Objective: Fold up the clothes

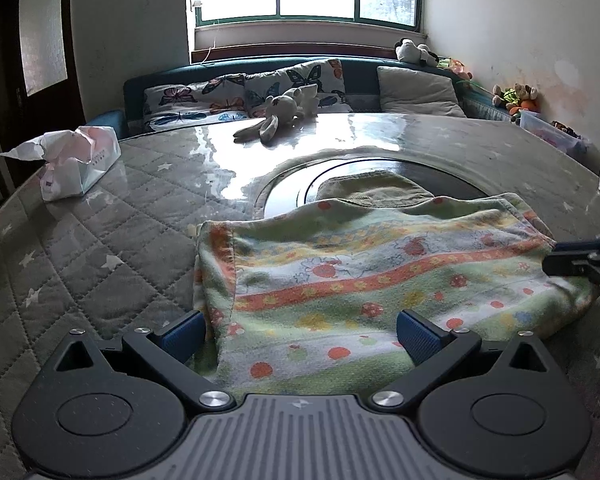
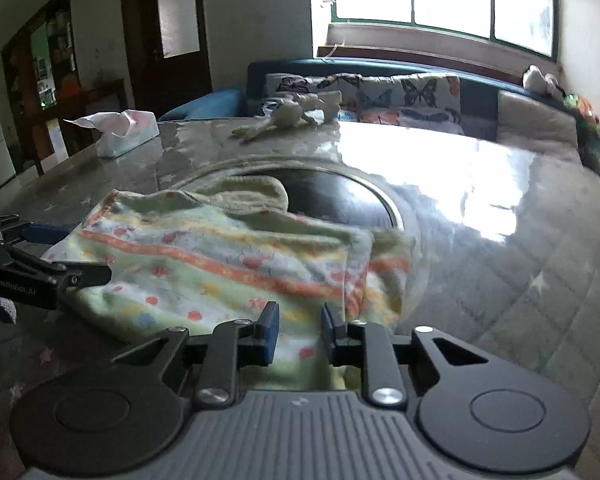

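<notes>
A: What lies on the counter (image 1: pixel 112 216)?

B: A soft terry towel (image 1: pixel 340 272), pale green with wavy orange bands, white stripes and red, yellow and orange dots. It is folded over on itself, so a doubled edge runs along its left side in the left wrist view, and a plain olive-green cloth (image 1: pixel 372 192) peeks out from under its far edge.

A: Where exactly does it sit?

B: On the grey quilted, star-printed cover under clear plastic, at the near side of the dark round inset (image 1: pixel 380 168) in the middle; its far edge overlaps that ring.

A: And the tongs?

B: The left tongs (image 1: pixel 300 334) stand wide apart, blue pads on either side of the towel's near left corner, not pressing it. The right tongs (image 2: pixel 298 330) are narrow, with the towel's near edge between the pads; I cannot tell whether they pinch it, since that view is blurred.

A: Anything else about?

B: A crumpled white tissue pack (image 1: pixel 76 168) at the left and a pale plush rabbit (image 1: pixel 280 110) at the far edge.
</notes>
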`<act>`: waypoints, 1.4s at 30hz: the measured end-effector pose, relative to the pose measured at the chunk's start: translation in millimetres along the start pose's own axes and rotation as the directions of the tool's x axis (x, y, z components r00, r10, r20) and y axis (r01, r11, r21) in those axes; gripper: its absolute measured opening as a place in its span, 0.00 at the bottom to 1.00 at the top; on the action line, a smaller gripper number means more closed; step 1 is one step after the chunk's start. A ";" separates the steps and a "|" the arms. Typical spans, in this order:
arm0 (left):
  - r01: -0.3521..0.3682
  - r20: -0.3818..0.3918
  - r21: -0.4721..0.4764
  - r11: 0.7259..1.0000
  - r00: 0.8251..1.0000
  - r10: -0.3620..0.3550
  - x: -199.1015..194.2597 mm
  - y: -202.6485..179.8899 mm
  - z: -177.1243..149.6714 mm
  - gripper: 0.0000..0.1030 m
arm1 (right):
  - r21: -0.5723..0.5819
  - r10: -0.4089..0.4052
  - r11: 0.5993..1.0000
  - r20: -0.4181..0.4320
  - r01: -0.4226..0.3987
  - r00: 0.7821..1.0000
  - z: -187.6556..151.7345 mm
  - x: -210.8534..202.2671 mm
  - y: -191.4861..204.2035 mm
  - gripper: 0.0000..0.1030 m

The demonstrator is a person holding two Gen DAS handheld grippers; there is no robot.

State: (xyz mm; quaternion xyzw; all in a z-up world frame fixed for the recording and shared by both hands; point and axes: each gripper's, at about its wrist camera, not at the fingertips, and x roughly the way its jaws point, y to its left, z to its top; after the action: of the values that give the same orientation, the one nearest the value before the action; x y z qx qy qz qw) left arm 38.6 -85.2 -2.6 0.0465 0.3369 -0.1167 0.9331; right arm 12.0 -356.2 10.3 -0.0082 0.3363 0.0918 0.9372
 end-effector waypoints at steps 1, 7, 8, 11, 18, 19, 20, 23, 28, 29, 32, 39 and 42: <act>0.001 0.000 0.000 1.000 1.000 -0.001 0.1 0.2 0.1 1.00 | -0.007 0.002 1.000 0.004 -0.002 1.000 2.7 1.9 1.0 0.22; 0.010 -0.006 -0.005 1.000 1.000 -0.010 0.7 2.5 1.1 1.00 | -0.015 -0.003 1.000 -0.028 0.002 1.000 10.5 28.1 -3.5 0.21; 0.012 -0.008 -0.006 1.000 1.000 -0.012 0.9 3.0 1.4 1.00 | -0.015 -0.003 1.000 -0.028 0.002 1.000 11.6 27.7 -3.9 0.21; 0.020 -0.018 -0.006 1.000 1.000 -0.020 0.5 4.3 5.5 1.00 | -0.023 -0.010 1.000 -0.020 0.009 1.000 17.8 26.9 -3.9 0.22; -0.010 -0.004 -0.001 1.000 1.000 0.010 5.0 12.7 19.1 1.00 | -0.026 -0.032 0.999 -0.026 0.031 0.999 34.4 52.1 -10.7 0.23; -0.017 -0.012 -0.003 1.000 1.000 0.017 7.7 15.1 19.5 1.00 | -0.024 -0.039 0.999 -0.033 0.038 0.999 34.4 56.3 -13.2 0.23; -0.022 -0.019 -0.007 1.000 1.000 0.022 10.2 17.8 19.9 1.00 | -0.021 -0.043 0.999 -0.032 0.042 0.999 33.9 58.5 -15.1 0.24; -0.016 -0.041 -0.046 0.999 0.999 0.015 13.9 28.6 20.9 1.00 | -0.009 -0.050 0.999 -0.027 0.049 0.998 35.0 55.5 -18.4 0.26; -0.021 -0.041 -0.076 0.997 0.999 0.018 21.6 37.6 28.1 0.97 | -0.011 -0.034 0.999 -0.018 0.034 0.999 36.5 54.3 -17.2 0.27; -0.025 -0.043 -0.081 0.996 0.999 0.022 23.9 39.3 29.0 0.94 | -0.010 -0.037 0.999 -0.022 0.037 0.999 35.9 56.7 -17.2 0.28; -0.041 -0.048 -0.103 0.994 0.998 0.036 27.6 47.1 29.2 0.95 | -0.005 -0.043 0.999 -0.028 0.043 0.999 34.3 59.1 -20.0 0.28; -0.101 -0.043 -0.127 0.987 0.994 0.096 36.1 66.2 39.2 0.93 | -0.001 -0.046 0.999 -0.025 0.046 0.999 34.3 58.1 -23.4 0.29; -0.132 -0.054 -0.126 0.983 0.991 0.126 46.9 73.0 43.9 0.92 | -0.002 -0.048 0.999 -0.028 0.048 0.998 34.6 61.1 -23.8 0.29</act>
State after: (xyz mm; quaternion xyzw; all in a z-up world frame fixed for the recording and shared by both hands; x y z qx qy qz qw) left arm 118.9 -30.5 1.8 0.0103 0.3612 -0.0327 0.9318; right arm 84.2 -366.8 -2.6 -0.0184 0.3491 0.0693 0.9343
